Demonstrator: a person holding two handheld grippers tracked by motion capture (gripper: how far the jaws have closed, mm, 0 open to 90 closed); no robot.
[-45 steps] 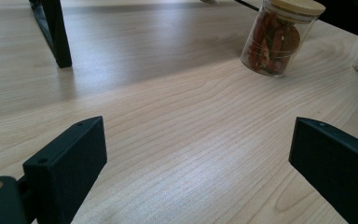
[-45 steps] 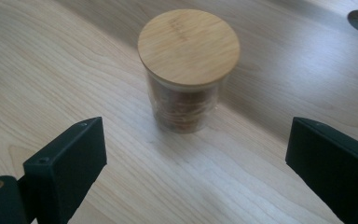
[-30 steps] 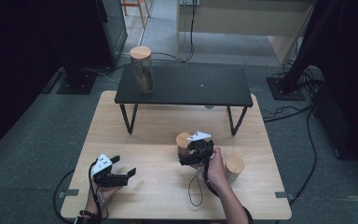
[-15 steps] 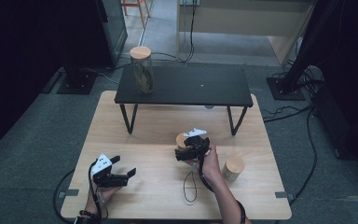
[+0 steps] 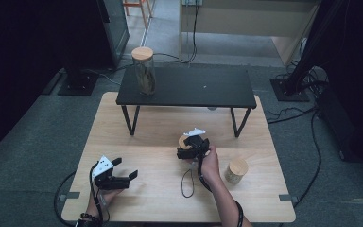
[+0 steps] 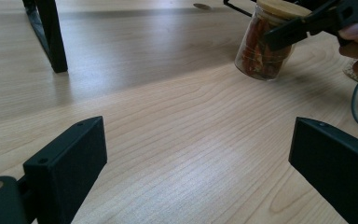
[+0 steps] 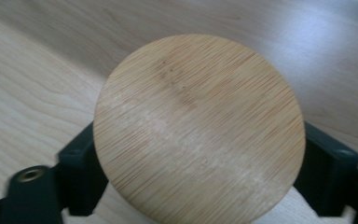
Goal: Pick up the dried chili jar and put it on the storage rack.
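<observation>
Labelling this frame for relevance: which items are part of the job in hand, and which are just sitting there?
In play:
- right tongs, jaws either side of the jar
- small jar with bamboo lid, tilted, reddish contents
- black shelf, likely destination, since a tall jar already stands on it

Lying about:
- left tongs, open, idle
- second small jar on the wooden table

tall jar [image 5: 143,70] on shelf [image 5: 189,88], shelf on table [image 5: 146,137]

A pale wooden tabletop [image 5: 151,118] carries a black stand [image 5: 189,87] and a short jar [image 5: 236,170]. A tall jar [image 5: 144,71] stands on the black stand.
</observation>
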